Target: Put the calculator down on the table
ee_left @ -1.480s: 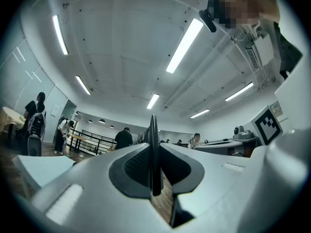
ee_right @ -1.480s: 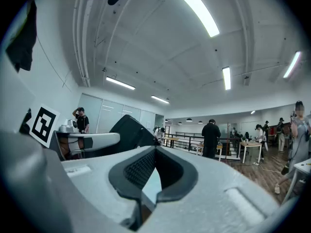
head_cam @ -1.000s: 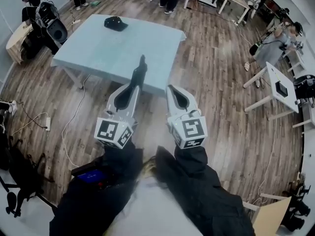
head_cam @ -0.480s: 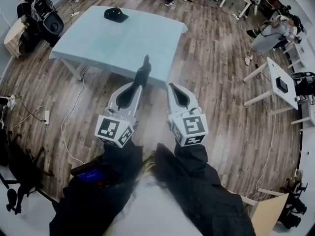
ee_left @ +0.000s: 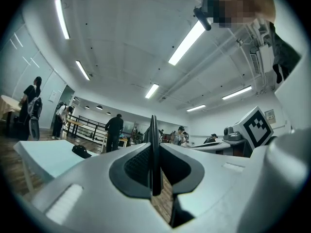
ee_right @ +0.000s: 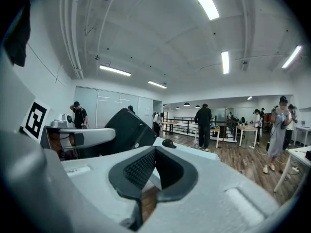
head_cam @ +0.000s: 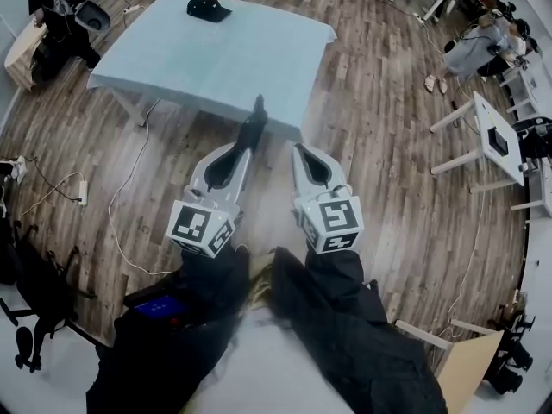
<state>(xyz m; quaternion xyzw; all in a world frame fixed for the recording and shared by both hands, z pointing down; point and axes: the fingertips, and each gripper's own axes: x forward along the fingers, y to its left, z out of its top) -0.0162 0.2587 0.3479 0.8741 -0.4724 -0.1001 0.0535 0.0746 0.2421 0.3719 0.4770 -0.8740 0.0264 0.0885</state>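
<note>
The left gripper (head_cam: pixel 242 148) has its fingers pinched narrow on the calculator (head_cam: pixel 253 126), a thin dark slab gripped by its lower end. It stands edge-on out past the fingertips, likely so it can be carried over without slipping. It hangs in the air above the wood floor (head_cam: pixel 379 145), about at the near edge of the pale blue tabletop (head_cam: pixel 216 54) that lies at twelve o'clock, and it touches no surface. The right gripper (head_cam: pixel 301 152) rides just beside the left at its three o'clock, fingers drawn together with nothing between them; it seems only to keep company. The one thing on the tabletop is a black cap (head_cam: pixel 207 8) at the far edge, about eleven o'clock, well apart from the near side. A white cable (head_cam: pixel 129 198) trails over the floor at nine o'clock, and small white desks (head_cam: pixel 488 136) stand at two o'clock. Nothing stands between the calculator and the tabletop
</note>
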